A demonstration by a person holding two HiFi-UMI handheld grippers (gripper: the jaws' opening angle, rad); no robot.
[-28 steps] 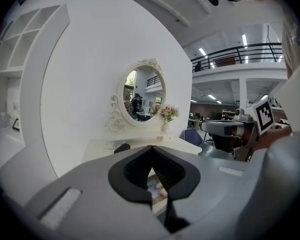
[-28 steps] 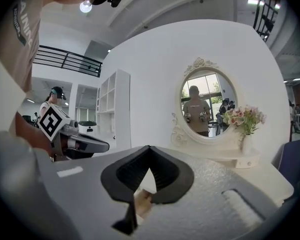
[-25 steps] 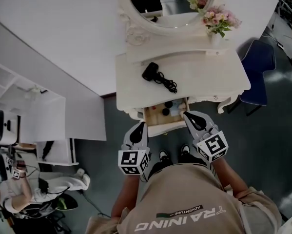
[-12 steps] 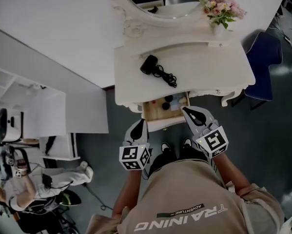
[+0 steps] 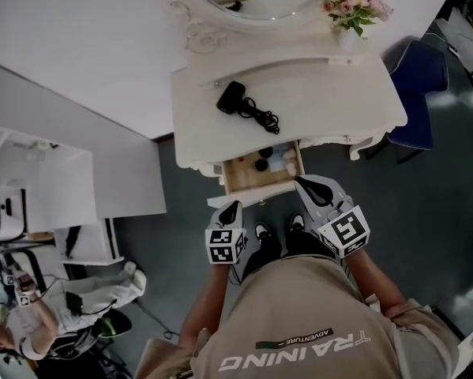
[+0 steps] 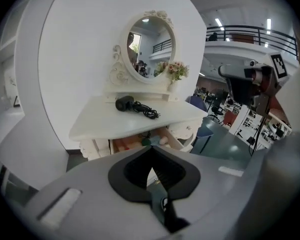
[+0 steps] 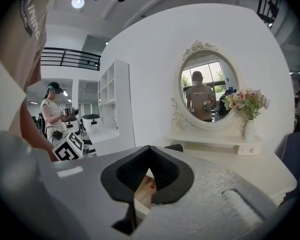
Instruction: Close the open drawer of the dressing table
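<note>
I'm holding the left hand-held gripper (image 5: 234, 206) and right hand-held gripper (image 5: 301, 183) closed, empty. Drawer (image 5: 260, 177) just ahead, the right one sitting at its corner. Pushing there alone is risking skewing and jamming.

Black hair dryer (image 5: 230, 97) with its cord (image 5: 264, 118), pink flowers (image 5: 352, 6), blue chair (image 5: 422, 81) at right, white shelving (image 5: 58, 188) at left

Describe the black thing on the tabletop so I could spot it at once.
Find the white dressing table under the oval mirror. On its top lies a black hair dryer with a tangled cord, the only dark thing on that white surface.
</note>
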